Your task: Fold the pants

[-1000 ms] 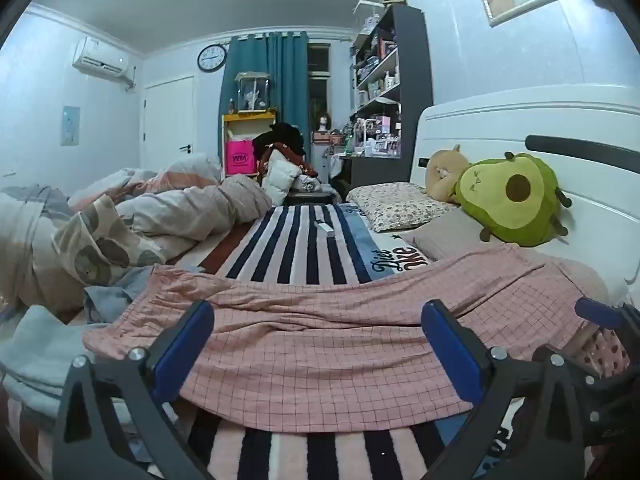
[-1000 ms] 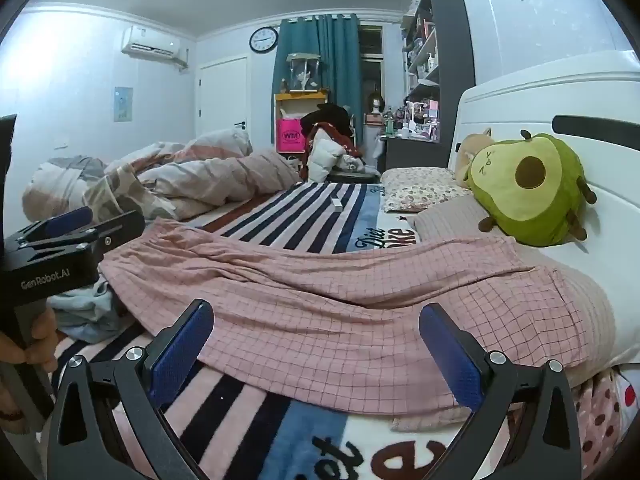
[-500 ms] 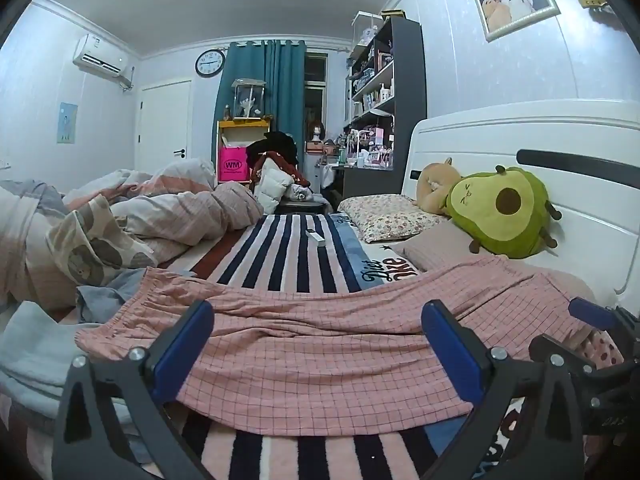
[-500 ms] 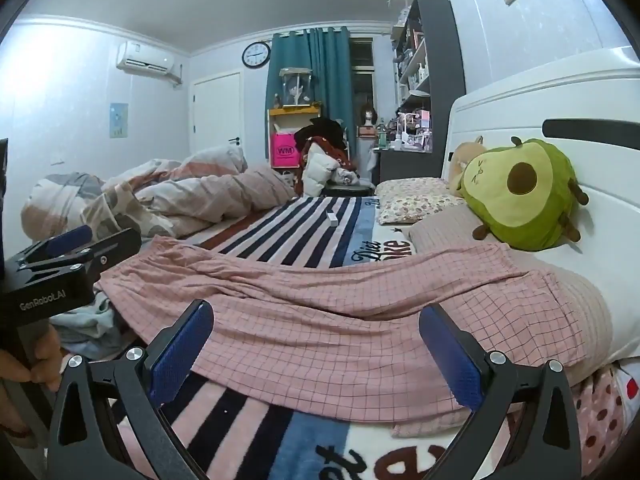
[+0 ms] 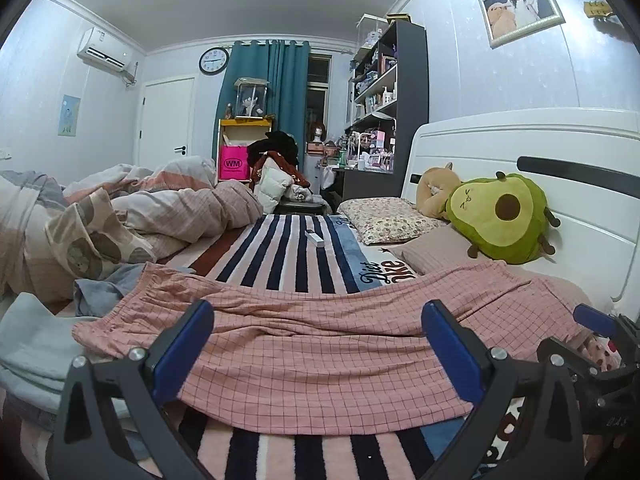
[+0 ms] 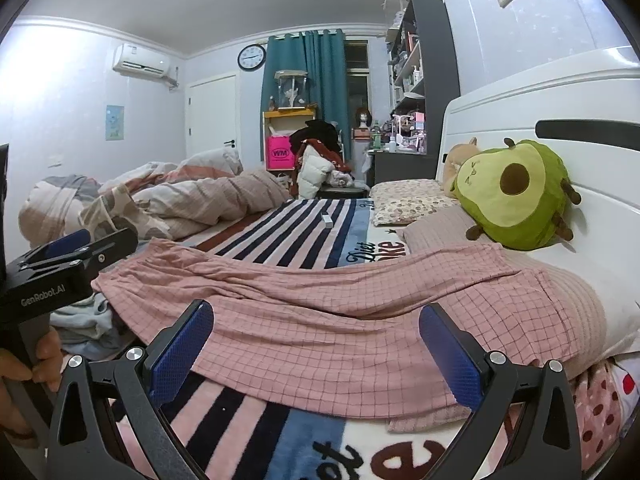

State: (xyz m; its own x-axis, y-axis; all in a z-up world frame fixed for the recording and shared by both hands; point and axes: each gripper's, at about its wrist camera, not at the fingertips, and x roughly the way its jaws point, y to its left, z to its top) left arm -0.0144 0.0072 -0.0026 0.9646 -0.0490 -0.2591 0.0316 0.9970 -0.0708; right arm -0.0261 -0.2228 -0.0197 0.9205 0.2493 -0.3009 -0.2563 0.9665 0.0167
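Pink checked pants [image 5: 320, 340] lie spread across the striped blanket [image 5: 288, 256], waistband at the left, legs running right over a pillow; they also show in the right wrist view [image 6: 340, 320]. My left gripper [image 5: 320, 352] is open and empty, low over the near edge of the pants. My right gripper [image 6: 316, 352] is open and empty, just short of the pants' near edge. The left gripper also shows at the left of the right wrist view [image 6: 60, 272], and the right gripper at the right of the left wrist view [image 5: 592, 344].
A crumpled duvet [image 5: 120, 216] lies at the left with light blue clothes [image 5: 32, 344] beside the waistband. An avocado plush [image 5: 500, 216] and pillows [image 5: 388, 220] rest against the white headboard [image 5: 520, 140]. A small white box [image 5: 316, 238] lies on the blanket.
Both grippers have dropped slightly and tilted upward, so more ceiling shows. The pants have not moved, and both grippers stay open.
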